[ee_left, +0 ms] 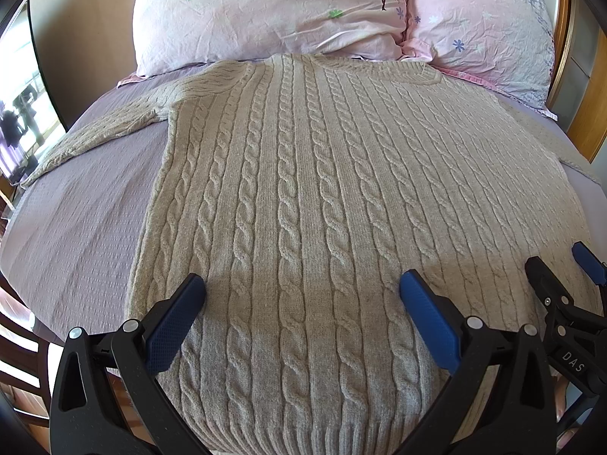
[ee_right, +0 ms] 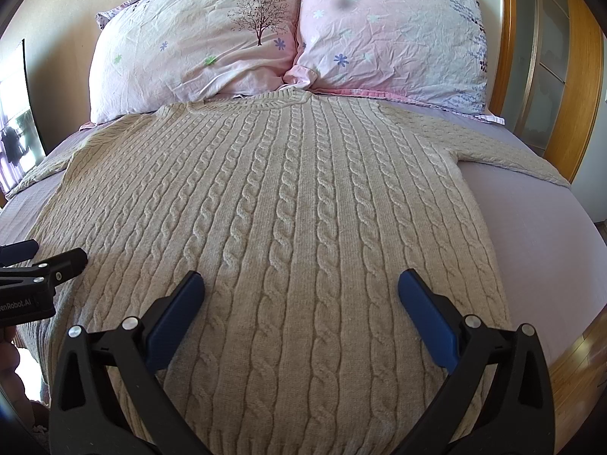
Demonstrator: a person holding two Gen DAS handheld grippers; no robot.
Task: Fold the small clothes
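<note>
A beige cable-knit sweater [ee_left: 322, 189] lies flat on the bed, collar towards the pillows, sleeves spread to both sides. It also fills the right wrist view [ee_right: 284, 208]. My left gripper [ee_left: 303, 295] is open and empty, hovering over the sweater's lower left part near the hem. My right gripper [ee_right: 301, 292] is open and empty over the lower right part. The right gripper shows at the right edge of the left wrist view [ee_left: 561, 269]. The left gripper shows at the left edge of the right wrist view [ee_right: 41, 254].
The bed has a lilac sheet [ee_left: 83, 204]. Two pink floral pillows [ee_left: 265, 11] [ee_right: 390, 34] lie at its head. A wooden headboard [ee_right: 508, 38] and a glass-panelled wardrobe stand at the right. A window is at the far left [ee_left: 19, 106].
</note>
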